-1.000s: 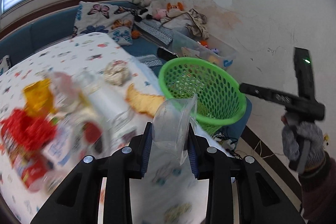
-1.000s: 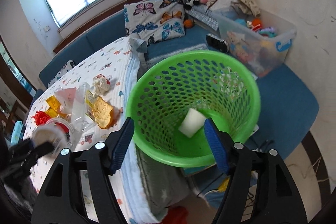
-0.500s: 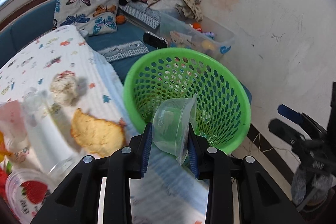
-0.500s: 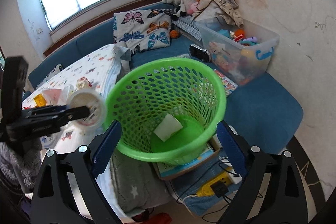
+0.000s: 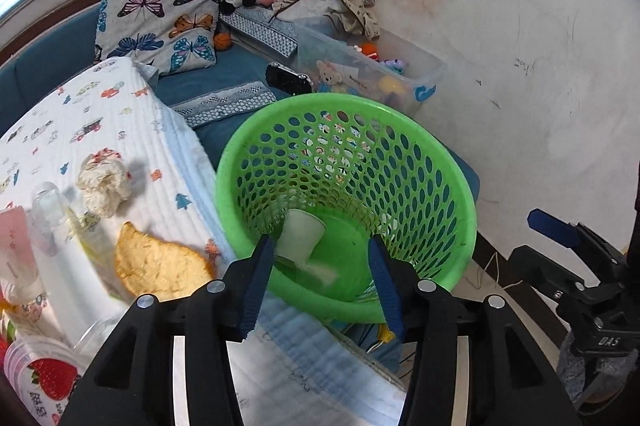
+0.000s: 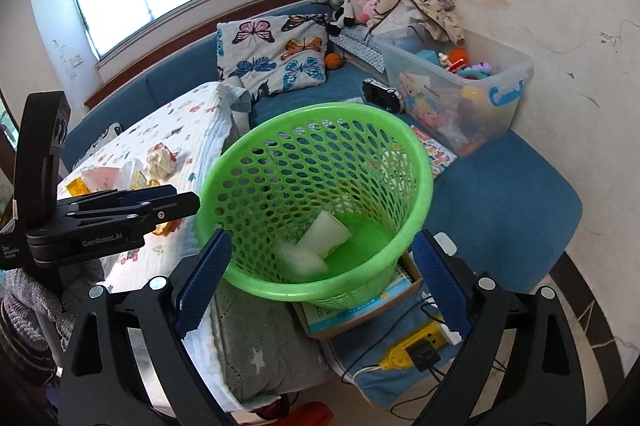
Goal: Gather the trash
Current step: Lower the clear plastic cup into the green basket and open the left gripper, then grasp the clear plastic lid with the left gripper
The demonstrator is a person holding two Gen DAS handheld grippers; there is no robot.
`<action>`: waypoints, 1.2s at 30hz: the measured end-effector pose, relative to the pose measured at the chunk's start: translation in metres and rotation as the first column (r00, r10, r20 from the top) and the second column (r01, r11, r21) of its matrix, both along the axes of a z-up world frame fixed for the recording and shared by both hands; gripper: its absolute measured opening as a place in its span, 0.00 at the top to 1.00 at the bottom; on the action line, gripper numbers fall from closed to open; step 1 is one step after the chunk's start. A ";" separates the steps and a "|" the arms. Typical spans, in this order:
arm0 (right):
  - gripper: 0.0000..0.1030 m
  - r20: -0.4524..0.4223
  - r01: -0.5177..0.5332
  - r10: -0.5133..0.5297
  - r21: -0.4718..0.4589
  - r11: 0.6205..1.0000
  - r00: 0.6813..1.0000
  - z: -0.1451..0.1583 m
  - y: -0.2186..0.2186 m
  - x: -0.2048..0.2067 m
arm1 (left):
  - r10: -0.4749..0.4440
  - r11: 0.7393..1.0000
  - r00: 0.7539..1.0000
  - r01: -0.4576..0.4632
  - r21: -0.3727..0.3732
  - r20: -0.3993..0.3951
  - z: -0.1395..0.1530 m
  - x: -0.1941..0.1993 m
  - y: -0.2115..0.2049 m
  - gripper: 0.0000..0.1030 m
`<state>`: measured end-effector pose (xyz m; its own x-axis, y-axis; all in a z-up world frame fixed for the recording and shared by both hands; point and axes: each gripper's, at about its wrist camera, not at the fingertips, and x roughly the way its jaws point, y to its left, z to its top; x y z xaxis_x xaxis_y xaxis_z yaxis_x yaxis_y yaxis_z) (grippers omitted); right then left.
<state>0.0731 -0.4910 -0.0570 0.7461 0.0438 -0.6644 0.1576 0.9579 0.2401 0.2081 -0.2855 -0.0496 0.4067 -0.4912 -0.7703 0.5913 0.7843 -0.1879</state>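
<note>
The clear plastic cup we carried a second ago has left our left gripper (image 5: 322,278), its jaws opening and empty, and lies in the green perforated basket (image 5: 440,162) beside a white paper cup (image 5: 300,232). Our right gripper (image 6: 320,282) gapes empty. Crumpled paper (image 5: 104,182) and wrappers remain near the quilt's edge.

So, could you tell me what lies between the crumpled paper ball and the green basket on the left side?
In the left wrist view, only bare printed quilt lies between the crumpled paper ball and the green basket.
</note>
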 end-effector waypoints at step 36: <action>0.11 0.015 -0.242 0.242 0.013 0.970 0.970 0.006 0.106 0.026 | 0.328 0.942 0.937 -0.333 0.031 0.118 0.012 -0.043 0.212 0.54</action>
